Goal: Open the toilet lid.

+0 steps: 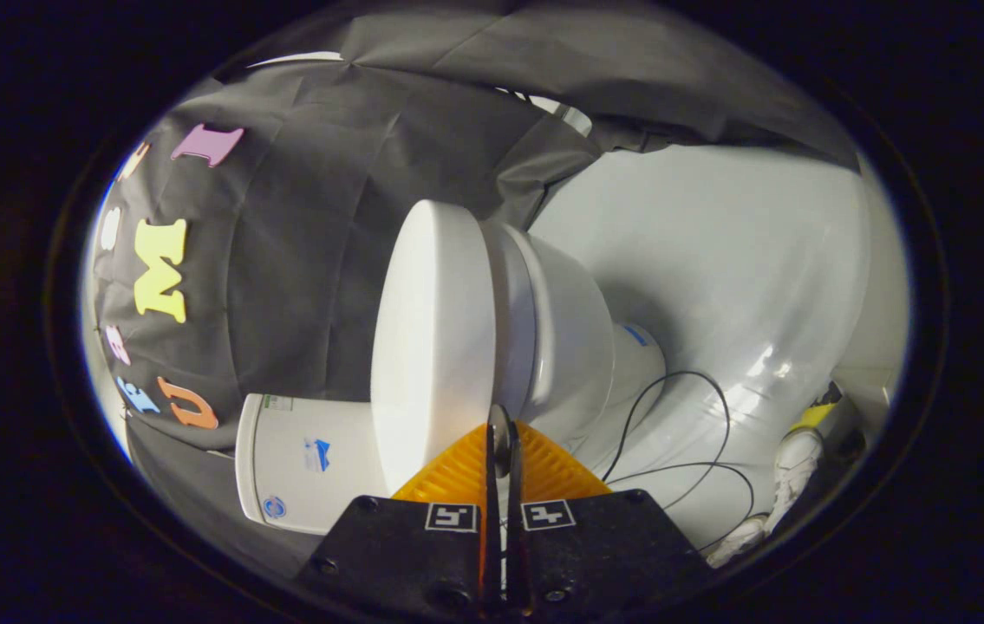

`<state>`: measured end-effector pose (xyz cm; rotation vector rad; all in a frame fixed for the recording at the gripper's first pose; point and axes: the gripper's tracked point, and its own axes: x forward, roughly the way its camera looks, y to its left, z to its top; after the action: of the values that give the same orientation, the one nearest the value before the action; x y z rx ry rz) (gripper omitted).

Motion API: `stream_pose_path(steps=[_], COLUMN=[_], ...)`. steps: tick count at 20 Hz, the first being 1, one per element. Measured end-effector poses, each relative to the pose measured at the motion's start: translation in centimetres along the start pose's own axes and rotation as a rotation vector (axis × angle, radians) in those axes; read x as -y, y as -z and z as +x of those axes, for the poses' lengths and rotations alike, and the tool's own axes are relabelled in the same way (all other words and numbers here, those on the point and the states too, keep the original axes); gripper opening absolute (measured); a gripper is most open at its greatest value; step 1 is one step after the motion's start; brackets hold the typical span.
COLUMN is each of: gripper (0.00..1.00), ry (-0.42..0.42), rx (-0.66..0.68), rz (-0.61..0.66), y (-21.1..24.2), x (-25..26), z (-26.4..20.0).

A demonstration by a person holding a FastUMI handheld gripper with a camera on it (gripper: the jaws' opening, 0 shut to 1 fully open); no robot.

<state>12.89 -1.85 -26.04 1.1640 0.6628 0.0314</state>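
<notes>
The view is rolled on its side. A white toilet lies across it, and its lid (431, 347) rests flat against the seat (513, 329) and bowl (574, 347). The white tank (301, 468) is behind the lid, against the black cloth wall. My gripper (500, 433) has its two fingers pressed together with only a thin grey sliver between the pads. The tips sit right at the seam where the lid's rim meets the seat. I cannot tell whether the tips touch the rim.
A thin black cable (682, 416) loops over the glossy white floor (734, 286) beside the bowl. A person's white shoe (795, 459) and something yellow (817, 416) stand further out on that floor.
</notes>
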Motion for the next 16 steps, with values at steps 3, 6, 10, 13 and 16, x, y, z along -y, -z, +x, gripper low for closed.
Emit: stream_pose_path(steps=[3,6,10,13,16], gripper=[0.06,0.06,0.06,0.06,0.06], ry=[-0.006,-0.013,-0.012,-0.003,0.014], rx=[0.015,0.042,0.063,0.077,0.091], rz=[-0.019,-0.058,-0.083,-0.111,-0.133], y=[0.0,-0.1,-0.1,0.0,0.0], x=[-0.9,-2.3,-3.8,-4.9,-5.9], z=[-0.6,-1.3,-2.0,-2.6,-3.0])
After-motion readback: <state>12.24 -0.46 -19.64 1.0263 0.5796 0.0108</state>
